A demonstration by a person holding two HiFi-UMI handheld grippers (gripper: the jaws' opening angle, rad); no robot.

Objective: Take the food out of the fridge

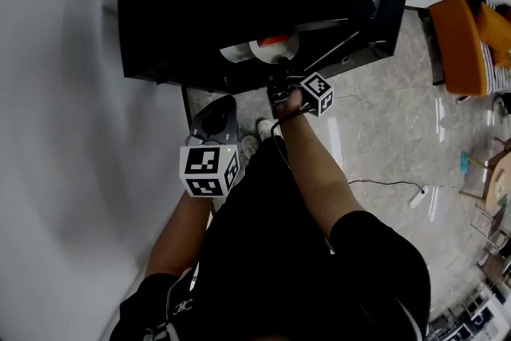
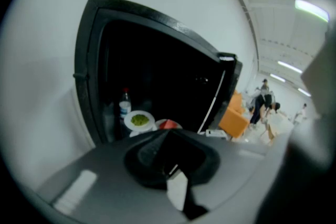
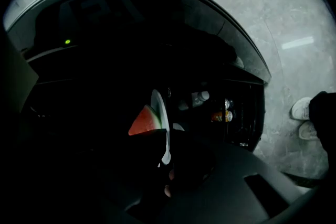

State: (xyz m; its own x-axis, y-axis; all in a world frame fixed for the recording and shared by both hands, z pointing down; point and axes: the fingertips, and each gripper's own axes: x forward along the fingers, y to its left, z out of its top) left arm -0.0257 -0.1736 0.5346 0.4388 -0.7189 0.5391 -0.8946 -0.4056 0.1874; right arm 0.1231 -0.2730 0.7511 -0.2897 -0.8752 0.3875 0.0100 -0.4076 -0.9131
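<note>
Right gripper (image 3: pixel 164 157) fingers barely show in the dark; plate (image 3: pixel 159 113) rim vanishes between them; melon (image 3: pixel 143 122) base hidden behind one; cans (image 3: pixel 223 115) beyond the fingertips too small to read.

A red watermelon wedge (image 3: pixel 144 121) lies on a round white plate (image 3: pixel 160 113), edge-on at mid-frame in the right gripper view, inside the open black fridge (image 1: pixel 231 4). Beside it sits a white plate of green food (image 2: pixel 139 120).
</note>
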